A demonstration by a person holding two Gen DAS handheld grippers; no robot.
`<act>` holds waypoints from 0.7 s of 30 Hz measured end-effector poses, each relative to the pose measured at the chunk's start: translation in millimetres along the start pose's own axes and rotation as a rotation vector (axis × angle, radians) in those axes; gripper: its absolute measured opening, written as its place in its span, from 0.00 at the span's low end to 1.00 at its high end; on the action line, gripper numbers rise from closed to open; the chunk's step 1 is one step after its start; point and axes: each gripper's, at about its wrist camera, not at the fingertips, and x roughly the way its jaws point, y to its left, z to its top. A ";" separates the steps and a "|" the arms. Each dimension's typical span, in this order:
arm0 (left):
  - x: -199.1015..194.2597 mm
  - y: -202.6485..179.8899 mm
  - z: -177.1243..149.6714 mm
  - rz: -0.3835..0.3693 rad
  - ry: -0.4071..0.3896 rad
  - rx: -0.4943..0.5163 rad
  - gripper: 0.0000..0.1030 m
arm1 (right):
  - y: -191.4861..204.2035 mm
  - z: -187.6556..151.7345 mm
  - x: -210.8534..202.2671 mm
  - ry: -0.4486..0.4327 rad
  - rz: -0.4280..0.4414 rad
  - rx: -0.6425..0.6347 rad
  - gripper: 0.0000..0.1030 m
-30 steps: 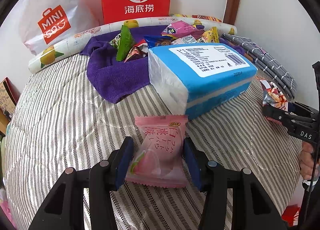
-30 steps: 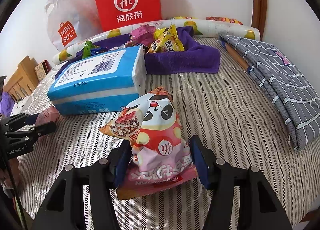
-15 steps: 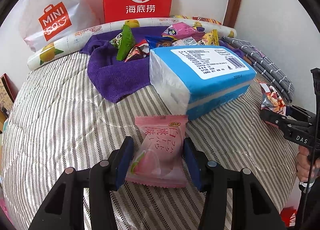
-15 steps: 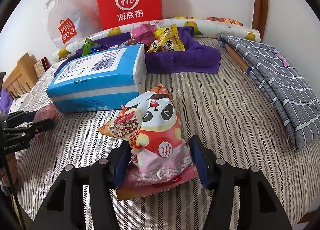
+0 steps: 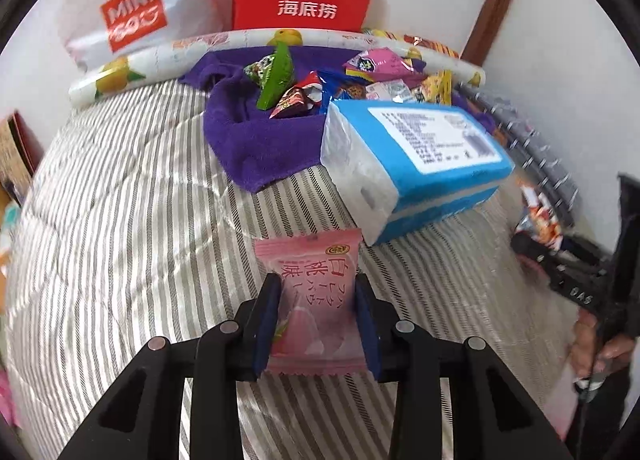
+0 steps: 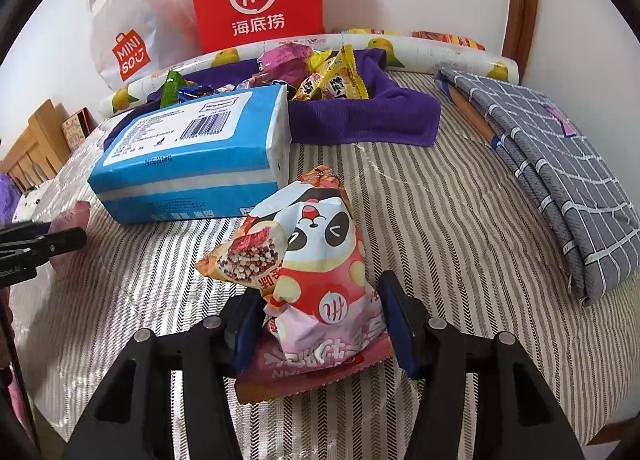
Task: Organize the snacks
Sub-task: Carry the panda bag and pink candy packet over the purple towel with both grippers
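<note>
Pickup step on striped bed (image 5: 120, 220): left gripper (image 5: 316, 320) closing, pads touching pink packet (image 5: 310, 292); right gripper (image 6: 320, 324) closing on panda bag (image 6: 316, 280). Next, likely: lifting both toward far snack pile (image 6: 320, 72).

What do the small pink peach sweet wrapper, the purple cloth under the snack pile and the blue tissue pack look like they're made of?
Small pink peach sweet wrapper: likely thin plastic film, semi-matte, with crimped zigzag ends. Purple cloth: soft fuzzy fabric, probably microfibre or terry, matte with limp folds. Blue tissue pack: glossy plastic wrap over white paper, showing sheen.
</note>
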 end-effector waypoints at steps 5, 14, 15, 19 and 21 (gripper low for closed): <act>-11.2 2.3 1.9 -0.021 -0.016 -0.022 0.33 | -6.3 5.1 -16.7 -0.017 0.024 0.032 0.52; -42.6 -2.9 35.0 -0.034 -0.082 -0.021 0.33 | 1.8 35.2 -66.4 -0.112 0.023 -0.014 0.52; -44.9 -3.9 41.2 -0.038 -0.091 -0.023 0.33 | 2.0 40.7 -69.1 -0.120 0.024 -0.016 0.52; -48.5 -7.7 68.1 -0.072 -0.099 -0.038 0.33 | 4.7 67.4 -79.5 -0.156 0.016 -0.022 0.52; -50.6 -10.9 81.0 -0.073 -0.111 -0.030 0.33 | 4.8 81.5 -82.3 -0.168 0.021 -0.014 0.52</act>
